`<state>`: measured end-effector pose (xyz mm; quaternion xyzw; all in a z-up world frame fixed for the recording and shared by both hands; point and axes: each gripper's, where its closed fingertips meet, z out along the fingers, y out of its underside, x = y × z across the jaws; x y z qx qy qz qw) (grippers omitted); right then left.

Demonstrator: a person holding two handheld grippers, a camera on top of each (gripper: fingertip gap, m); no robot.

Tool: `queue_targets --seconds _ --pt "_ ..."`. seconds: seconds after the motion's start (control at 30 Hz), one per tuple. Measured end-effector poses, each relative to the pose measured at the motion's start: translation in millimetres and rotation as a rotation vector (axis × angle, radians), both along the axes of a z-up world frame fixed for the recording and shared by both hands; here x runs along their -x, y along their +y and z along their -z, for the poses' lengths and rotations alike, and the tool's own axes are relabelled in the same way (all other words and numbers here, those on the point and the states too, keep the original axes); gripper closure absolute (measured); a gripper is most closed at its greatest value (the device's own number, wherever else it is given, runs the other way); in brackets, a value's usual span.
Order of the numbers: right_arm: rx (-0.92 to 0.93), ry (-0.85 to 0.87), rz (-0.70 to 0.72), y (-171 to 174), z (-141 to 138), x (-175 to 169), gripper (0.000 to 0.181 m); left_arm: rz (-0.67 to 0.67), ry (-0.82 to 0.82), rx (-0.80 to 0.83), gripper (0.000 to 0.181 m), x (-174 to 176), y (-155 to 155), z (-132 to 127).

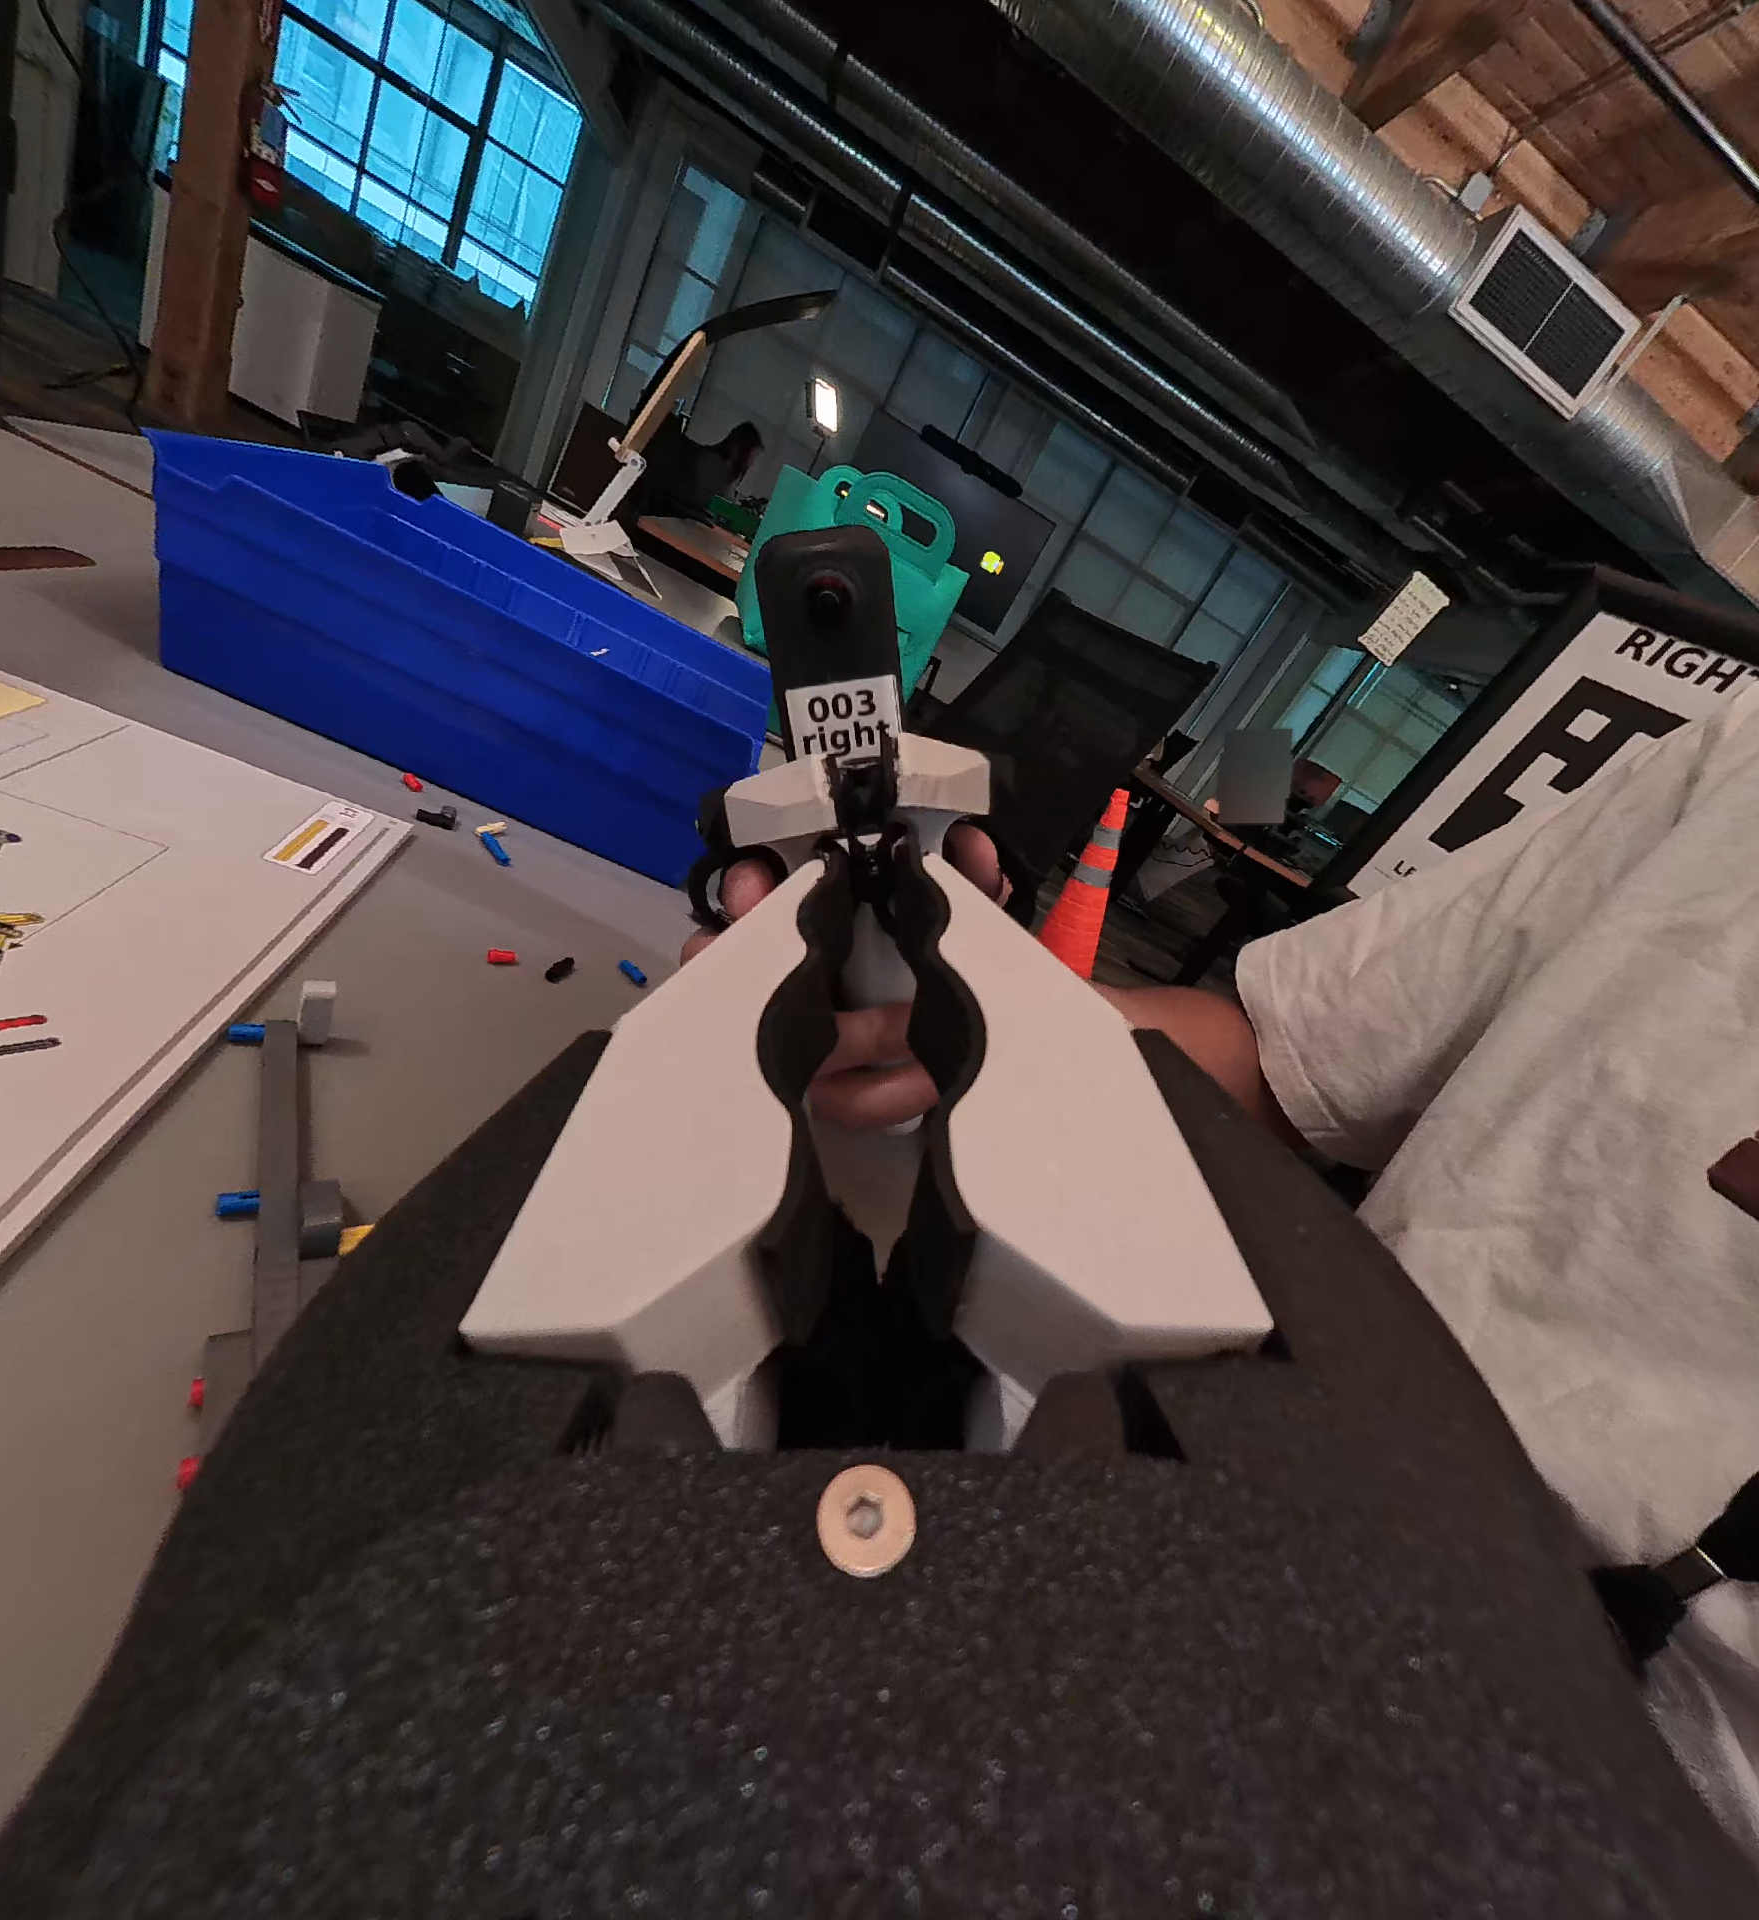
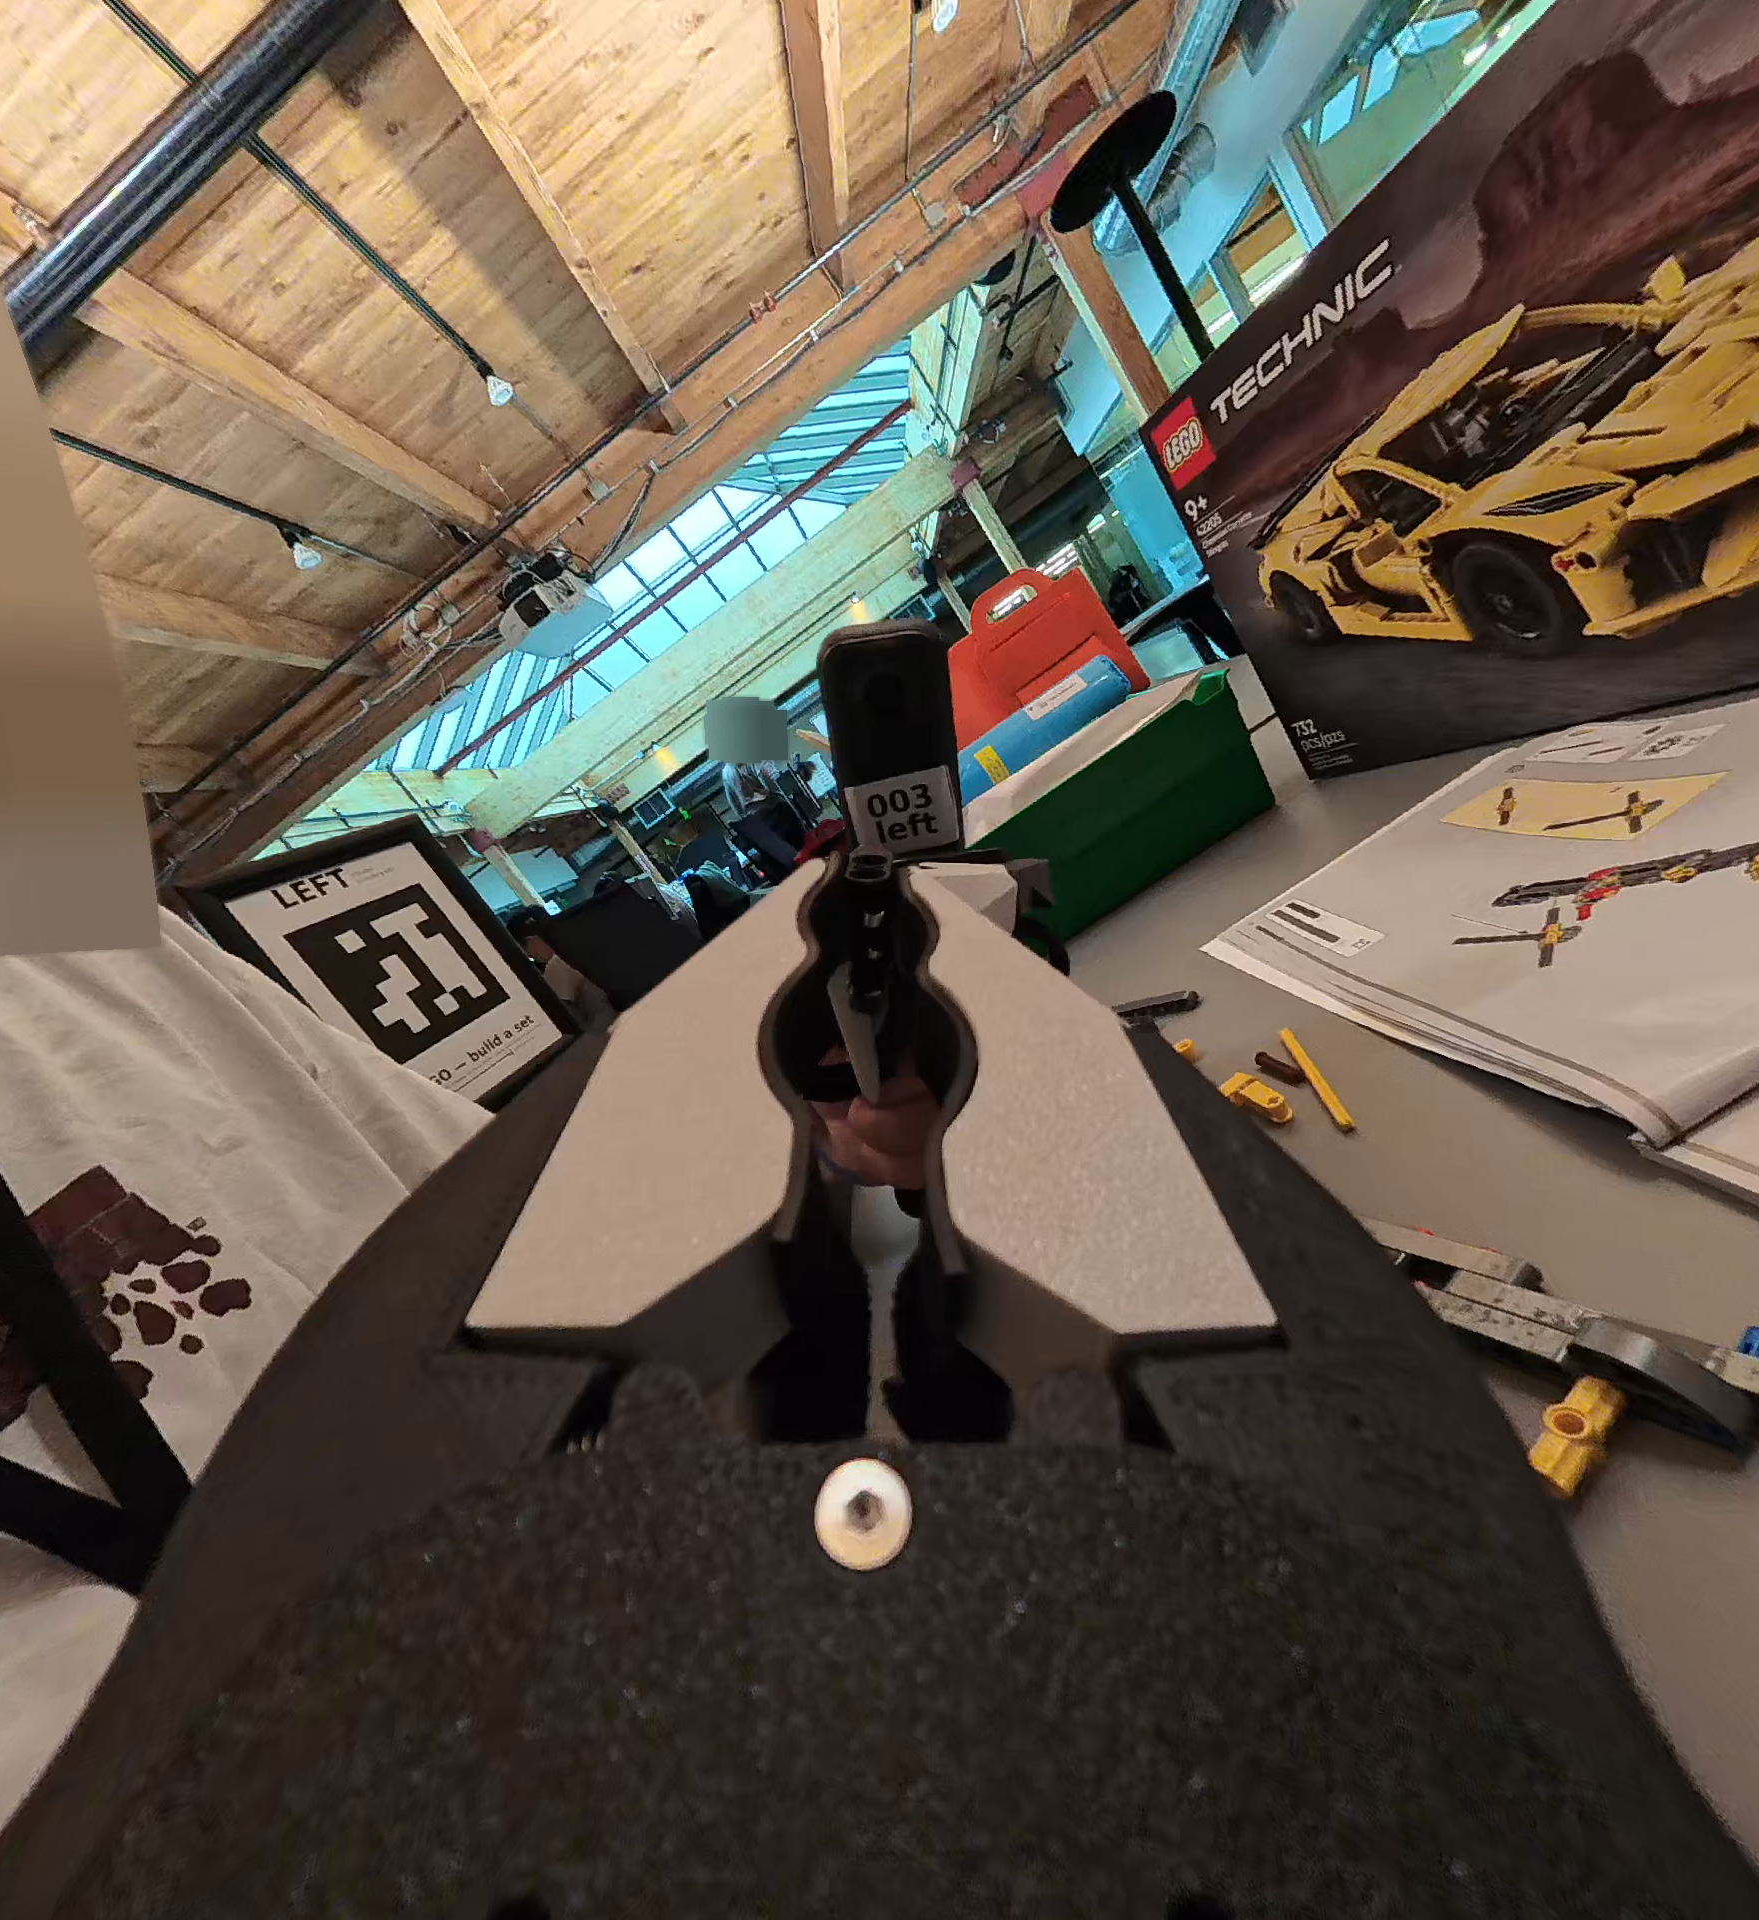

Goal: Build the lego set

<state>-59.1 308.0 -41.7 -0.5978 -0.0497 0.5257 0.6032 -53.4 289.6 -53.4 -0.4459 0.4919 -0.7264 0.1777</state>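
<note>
the 2 grippers are raised above the counter (image 1: 501,1039) and point tip to tip at each other. the left gripper (image 1: 862,821) has its jaws pressed nearly together on a small black lego piece (image 1: 859,805), and the right gripper (image 2: 870,883) pinches a slim black pin-like piece (image 2: 870,935) at the same meeting point; whether these are 1 piece or 2 being joined cannot be told. a hand (image 1: 870,1070) holds the facing gripper's handle. on the counter lies the long grey lego assembly (image 1: 283,1174) with blue pins, beside the open instruction booklet (image 1: 75,935). loose red, black and blue pins (image 1: 558,968) are scattered near a blue bin (image 1: 418,634). in the right wrist view, yellow pieces (image 2: 1301,1081) lie near the booklet, with the set's box (image 2: 1540,436) and a green bin (image 2: 1135,810) behind.
</note>
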Motion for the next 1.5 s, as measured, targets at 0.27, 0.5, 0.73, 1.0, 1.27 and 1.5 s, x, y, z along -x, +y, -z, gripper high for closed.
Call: queue_targets --seconds 0.27,0.5,0.73,1.0,1.27,1.5 --pt "-0.007 0.055 -0.005 1.4 -2.4 -0.5 0.174 -0.005 -0.009 0.011 0.176 -0.3 1.3 -2.3" --pt "0.013 0.152 -0.037 3.3 -3.7 -0.1 0.173 -0.017 -0.011 0.014 0.176 -1.0 3.5 -2.6" --pt "0.025 0.169 -0.063 3.4 -4.3 -0.3 0.172 -0.021 -0.012 0.016 0.176 -0.6 4.3 -3.8" --pt "0.024 0.127 -0.024 6.8 -1.0 -1.0 0.174 -0.04 -0.003 0.012 0.176 -2.1 7.5 -2.1" --pt "0.027 0.128 -0.014 7.9 1.3 -2.1 0.175 -0.046 0.007 -0.003 0.176 -2.8 7.6 0.0" --pt "0.024 0.088 -0.013 6.6 4.2 -0.9 0.176 -0.028 0.026 -0.005 0.176 -2.0 6.1 1.7"
